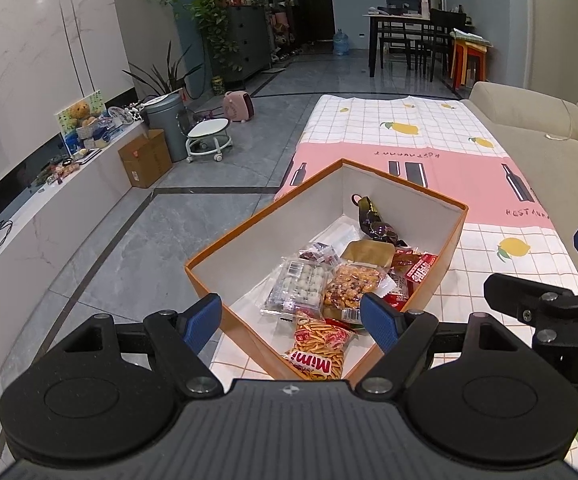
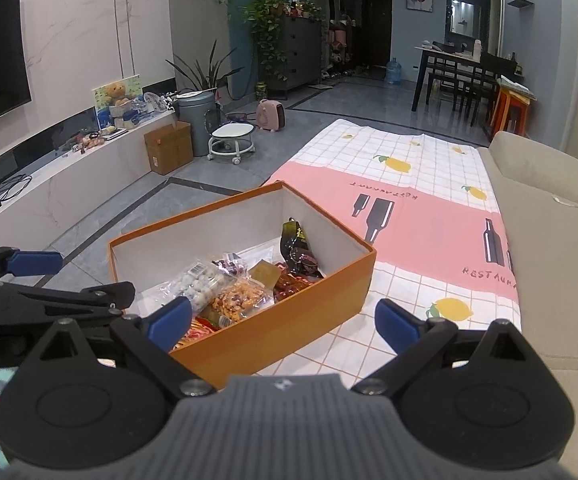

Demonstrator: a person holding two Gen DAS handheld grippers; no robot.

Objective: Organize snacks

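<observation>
An orange box with a white inside stands on the checked lemon tablecloth. It holds several snack packs: a Mimi chip bag, a clear pack of white balls, an orange nut pack, red packs and a dark wrapper. My left gripper is open and empty, over the box's near end. My right gripper is open and empty, astride the box's near right wall. The box's snacks also show in the right wrist view. Each gripper shows at the other view's edge.
A beige sofa runs along the right of the table. Grey tiled floor lies to the left, with a cardboard box, grey bin, white stool and TV bench. A dining table with chairs stands far back.
</observation>
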